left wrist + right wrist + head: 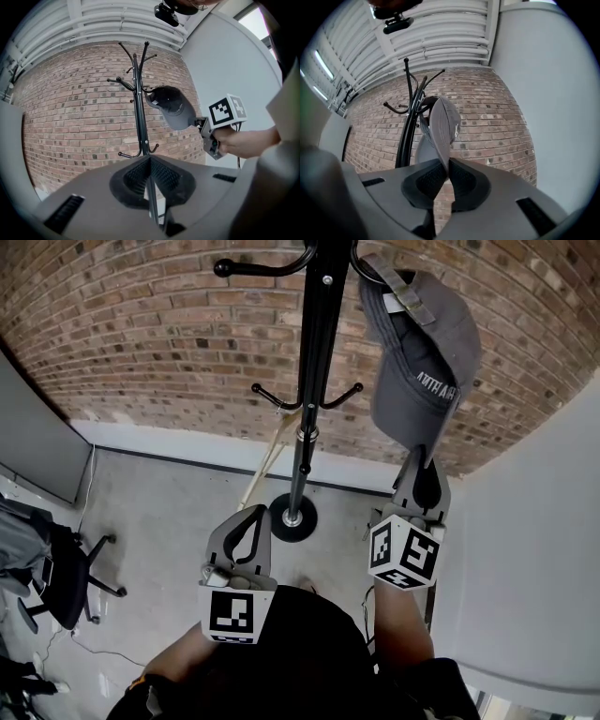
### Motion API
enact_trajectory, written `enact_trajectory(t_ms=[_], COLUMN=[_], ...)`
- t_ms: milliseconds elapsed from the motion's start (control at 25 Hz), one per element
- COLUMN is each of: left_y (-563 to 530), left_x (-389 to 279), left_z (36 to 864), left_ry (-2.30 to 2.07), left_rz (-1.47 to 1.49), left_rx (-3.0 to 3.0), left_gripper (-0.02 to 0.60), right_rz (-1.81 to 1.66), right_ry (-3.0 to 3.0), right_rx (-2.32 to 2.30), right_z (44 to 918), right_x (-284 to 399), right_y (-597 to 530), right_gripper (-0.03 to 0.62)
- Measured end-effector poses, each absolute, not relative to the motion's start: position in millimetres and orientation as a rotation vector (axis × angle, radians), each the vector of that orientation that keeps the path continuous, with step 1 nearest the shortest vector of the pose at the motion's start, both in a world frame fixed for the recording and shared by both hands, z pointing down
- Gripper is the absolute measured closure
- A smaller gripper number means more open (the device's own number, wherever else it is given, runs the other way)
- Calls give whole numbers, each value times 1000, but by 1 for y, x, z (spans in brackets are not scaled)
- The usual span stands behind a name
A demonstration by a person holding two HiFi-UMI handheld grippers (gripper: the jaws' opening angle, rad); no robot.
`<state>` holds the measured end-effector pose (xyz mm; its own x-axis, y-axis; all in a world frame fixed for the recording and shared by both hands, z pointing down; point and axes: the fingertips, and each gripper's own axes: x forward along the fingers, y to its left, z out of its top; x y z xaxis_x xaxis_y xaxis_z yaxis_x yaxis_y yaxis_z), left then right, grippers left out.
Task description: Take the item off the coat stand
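Cap: a grey baseball cap hangs by its back strap from an upper hook of the coat stand, straight above the right hand-held gripper, with its brim pointing down.
Right hand-held gripper: its jaws are narrowed onto the lower edge of the brim. The right gripper view shows the brim edge-on, running down between the two pads and pinched there.
Left hand-held gripper: its jaws are drawn together with nothing between them. It is held lower than the right one, close to the person's body, with the stand's pole straight ahead of it.
Edges: the upper hook's curved tip sits inside the cap's strap opening, up and ahead of the right hand-held gripper. Two short lower hooks jut out to its left, beside the pole.
Open room: a plain white wall stands close on the right hand-held gripper's right. The pole and its round base lie between the two grippers. Bare floor spreads below and left of the left hand-held gripper, and an office chair sits well off to its left.
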<state>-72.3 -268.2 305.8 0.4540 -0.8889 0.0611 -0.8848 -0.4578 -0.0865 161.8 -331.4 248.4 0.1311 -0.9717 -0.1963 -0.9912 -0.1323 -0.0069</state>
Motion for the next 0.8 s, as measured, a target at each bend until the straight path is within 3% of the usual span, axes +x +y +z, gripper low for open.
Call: enact_trajectory(t_ms=[800], left_y=[-256], left_x=[-114], left_z=[304], left_ry=[1748], left_rz=[-102], left_rx=[-2606], left_gripper=[551], right_rz=[226], right_ry=[1743], right_rx=[-2110], right_z=[144], right_x=[207], right_y=[-328], right_gripper=[562])
